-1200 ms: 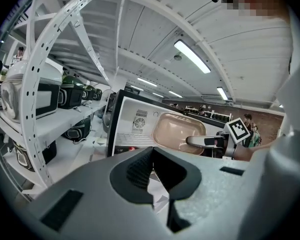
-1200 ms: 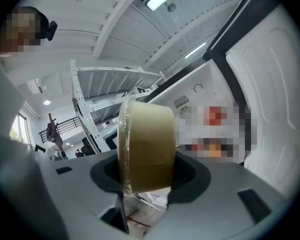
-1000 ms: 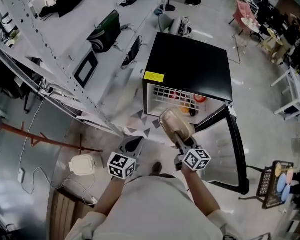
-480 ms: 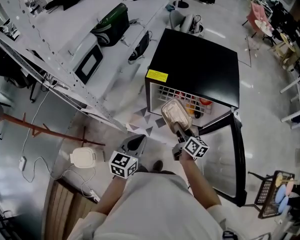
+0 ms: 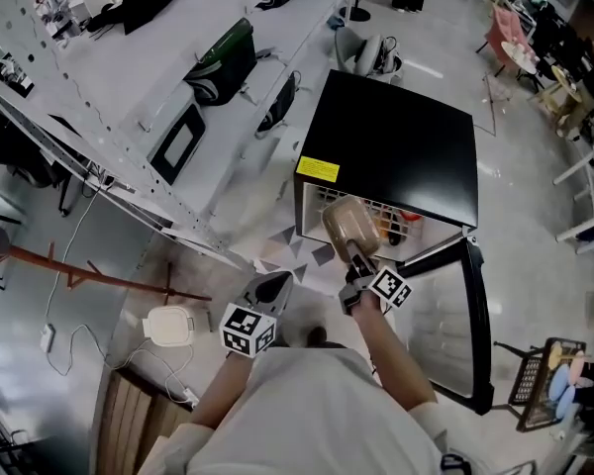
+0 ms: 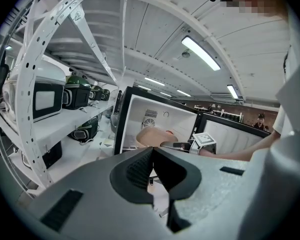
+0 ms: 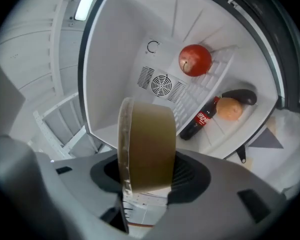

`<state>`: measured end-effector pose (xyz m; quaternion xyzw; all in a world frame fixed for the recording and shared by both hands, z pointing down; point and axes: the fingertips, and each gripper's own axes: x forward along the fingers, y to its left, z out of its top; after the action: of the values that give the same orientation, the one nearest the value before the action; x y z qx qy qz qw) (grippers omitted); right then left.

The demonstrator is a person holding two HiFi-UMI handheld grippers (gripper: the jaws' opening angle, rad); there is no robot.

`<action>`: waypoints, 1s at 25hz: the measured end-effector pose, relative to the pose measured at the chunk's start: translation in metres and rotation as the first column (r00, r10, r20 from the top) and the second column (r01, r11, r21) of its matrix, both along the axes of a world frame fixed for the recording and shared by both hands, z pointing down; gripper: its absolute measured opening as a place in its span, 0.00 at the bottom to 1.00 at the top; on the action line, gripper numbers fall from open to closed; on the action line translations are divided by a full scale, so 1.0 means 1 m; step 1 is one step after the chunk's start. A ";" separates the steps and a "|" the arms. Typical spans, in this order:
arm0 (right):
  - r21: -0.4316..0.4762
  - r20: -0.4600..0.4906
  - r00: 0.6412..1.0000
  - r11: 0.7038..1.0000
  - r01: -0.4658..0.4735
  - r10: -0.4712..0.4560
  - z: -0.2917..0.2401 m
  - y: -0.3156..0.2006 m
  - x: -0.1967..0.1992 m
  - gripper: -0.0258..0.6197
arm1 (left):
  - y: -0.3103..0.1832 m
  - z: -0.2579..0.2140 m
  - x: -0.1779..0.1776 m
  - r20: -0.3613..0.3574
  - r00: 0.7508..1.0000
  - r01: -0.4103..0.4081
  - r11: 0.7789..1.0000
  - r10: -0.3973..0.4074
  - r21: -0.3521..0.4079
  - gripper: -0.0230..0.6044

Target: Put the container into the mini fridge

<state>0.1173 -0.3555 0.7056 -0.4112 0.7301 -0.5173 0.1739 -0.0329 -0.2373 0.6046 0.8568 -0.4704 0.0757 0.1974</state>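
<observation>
Container [image 7: 147,144]: you're gripping it edge-on between the right gripper's [image 7: 147,179] jaws, long axis pointing straight ahead of the tips toward the open mini fridge [image 7: 115,59]. Right gripper view is showing a red fruit [image 7: 195,60] and cola bottle [image 7: 200,119] beyond it; head view is mostly showing its black top. Left gripper [image 6: 152,169] is hanging closed, empty, alongside.
</observation>
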 end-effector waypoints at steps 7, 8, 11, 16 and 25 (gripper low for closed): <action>-0.098 0.113 0.989 0.991 -0.087 0.098 0.019 -0.031 -0.011 0.36 | -0.028 -0.014 -0.022 0.007 0.999 -0.042 0.999 0.042 0.030 0.04; -0.115 0.122 0.987 0.989 -0.092 0.106 0.022 -0.034 -0.013 0.37 | -0.031 -0.014 -0.024 0.007 0.999 -0.049 0.998 0.048 0.030 0.04; -0.149 0.159 0.978 0.983 -0.110 0.134 0.032 -0.044 -0.018 0.37 | -0.039 -0.014 -0.030 0.008 0.998 -0.067 0.997 0.067 0.027 0.04; -0.178 0.248 0.947 0.971 -0.162 0.204 0.034 -0.060 -0.019 0.37 | -0.047 -0.012 -0.038 0.011 0.996 -0.088 0.996 0.087 0.019 0.04; -0.236 0.283 0.923 0.952 -0.196 0.260 0.047 -0.077 -0.026 0.37 | -0.058 -0.011 -0.051 0.018 0.995 -0.096 0.995 0.095 0.012 0.04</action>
<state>0.0914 -0.4320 0.7525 -0.4228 0.5839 -0.6232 0.3030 -0.0836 -0.2953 0.5939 0.8788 -0.4310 0.0896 0.1840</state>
